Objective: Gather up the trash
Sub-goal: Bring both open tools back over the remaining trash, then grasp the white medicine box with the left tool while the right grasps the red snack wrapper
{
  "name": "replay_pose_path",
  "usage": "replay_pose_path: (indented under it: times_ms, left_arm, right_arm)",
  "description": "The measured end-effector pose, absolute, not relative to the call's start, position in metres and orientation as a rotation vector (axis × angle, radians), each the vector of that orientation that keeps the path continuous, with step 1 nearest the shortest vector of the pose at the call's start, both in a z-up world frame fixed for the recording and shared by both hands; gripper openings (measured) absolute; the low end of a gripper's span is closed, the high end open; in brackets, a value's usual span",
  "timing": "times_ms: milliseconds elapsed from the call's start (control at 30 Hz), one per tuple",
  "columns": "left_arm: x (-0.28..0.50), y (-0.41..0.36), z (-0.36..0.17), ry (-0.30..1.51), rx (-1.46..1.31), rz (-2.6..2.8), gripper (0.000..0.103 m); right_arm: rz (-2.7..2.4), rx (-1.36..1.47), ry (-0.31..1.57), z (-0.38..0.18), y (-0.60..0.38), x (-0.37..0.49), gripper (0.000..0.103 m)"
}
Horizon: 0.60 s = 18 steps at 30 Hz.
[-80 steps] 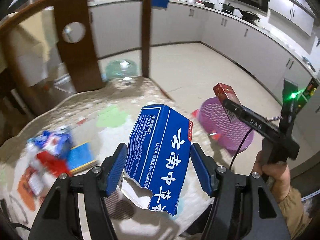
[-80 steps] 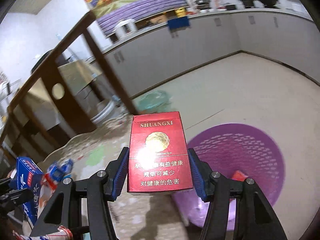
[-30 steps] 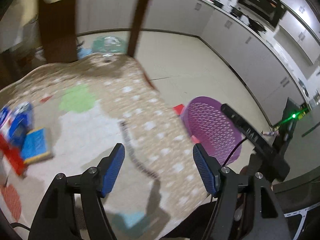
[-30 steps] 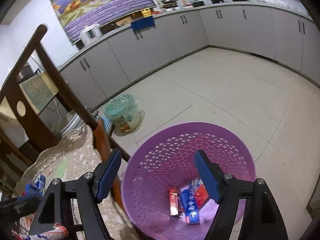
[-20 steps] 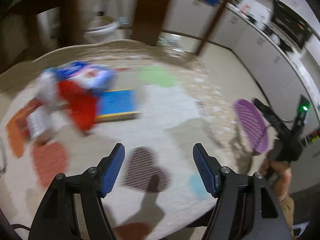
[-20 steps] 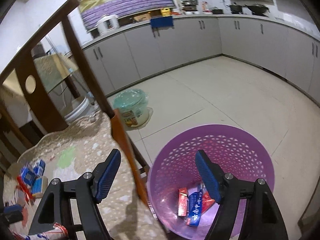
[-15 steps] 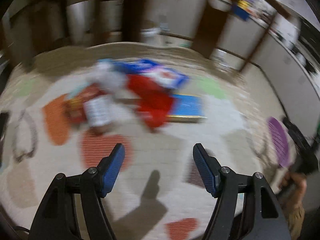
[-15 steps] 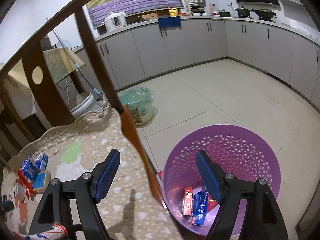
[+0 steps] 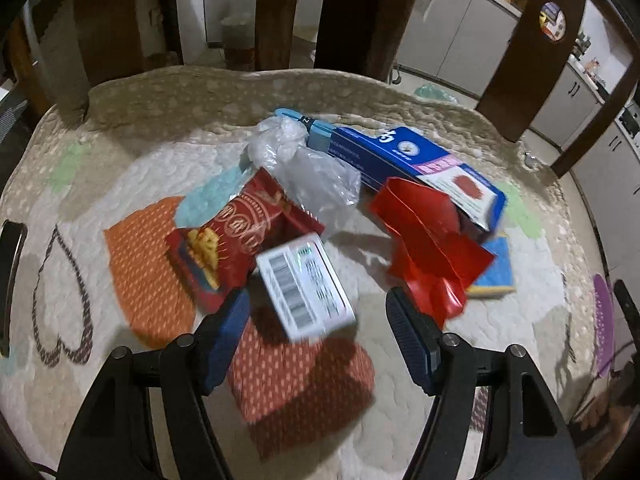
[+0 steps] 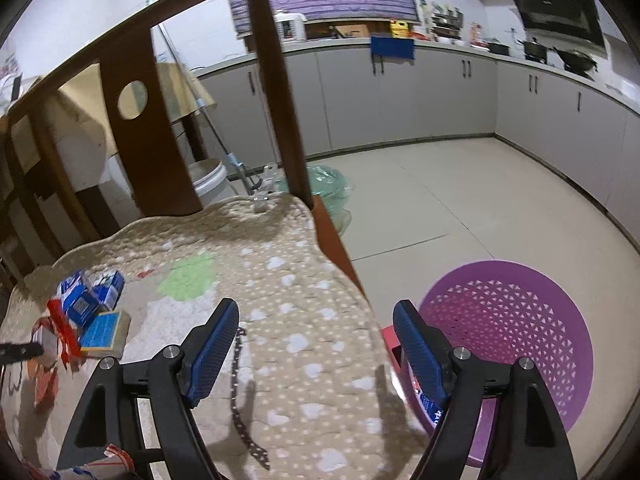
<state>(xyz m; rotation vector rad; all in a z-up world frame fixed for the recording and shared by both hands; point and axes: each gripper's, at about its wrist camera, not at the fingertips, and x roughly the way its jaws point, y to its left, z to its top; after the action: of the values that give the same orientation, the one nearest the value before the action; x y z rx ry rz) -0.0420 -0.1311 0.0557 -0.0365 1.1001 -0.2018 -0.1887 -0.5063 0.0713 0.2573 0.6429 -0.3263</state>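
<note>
Trash [image 9: 304, 216] lies heaped on the quilted bench [image 9: 520, 344] just ahead of the left hand-held gripper [image 9: 318, 332], whose jaws stand apart with nothing held. The step in hand looks like reaching for another piece; next the jaws would need to drop around the white barcoded box [image 9: 306, 286] nearest them and close. Behind it lie a red snack bag [image 9: 236, 236], clear plastic [image 9: 308, 164], red wrapper [image 9: 428, 236] and long blue box [image 9: 416, 164]. The right hand-held gripper [image 10: 316, 346], empty, its jaws just widening, hovers beside the purple basket [image 10: 520, 320].
</note>
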Motion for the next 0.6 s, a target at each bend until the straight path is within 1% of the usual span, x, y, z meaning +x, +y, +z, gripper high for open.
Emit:
replay_pose_path:
  times_ms: [100,133,167,200,233,600]
  left_arm:
    - [-0.031,-0.133,0.047,1.116,-0.044,-0.184,0.069]
    - [-0.031,-0.134,0.046,1.12,-0.049,-0.184,0.066]
    - [-0.032,-0.135,0.045,1.126,-0.051,-0.186,0.048]
    - [-0.033,-0.136,0.043,1.143,-0.046,-0.189,0.034]
    - [-0.035,-0.138,0.04,1.16,-0.04,-0.19,0.033]
    - [-0.099,-0.133,0.055,1.164,-0.072,-0.319,0.033]
  right_arm:
    - [-0.302,0.252,0.643,0.071,-0.502,-0.186,0.084]
    - [-0.296,0.253,0.645,0.071,-0.501,-0.186,0.084]
    - [-0.288,0.256,0.646,0.07,-0.5,-0.185,0.084]
    - [-0.282,0.259,0.646,0.07,-0.5,-0.184,0.084]
    - [-0.275,0.261,0.648,0.07,-0.499,-0.184,0.084]
    - [-0.157,0.245,0.711,0.058,-0.478,-0.172,0.086]
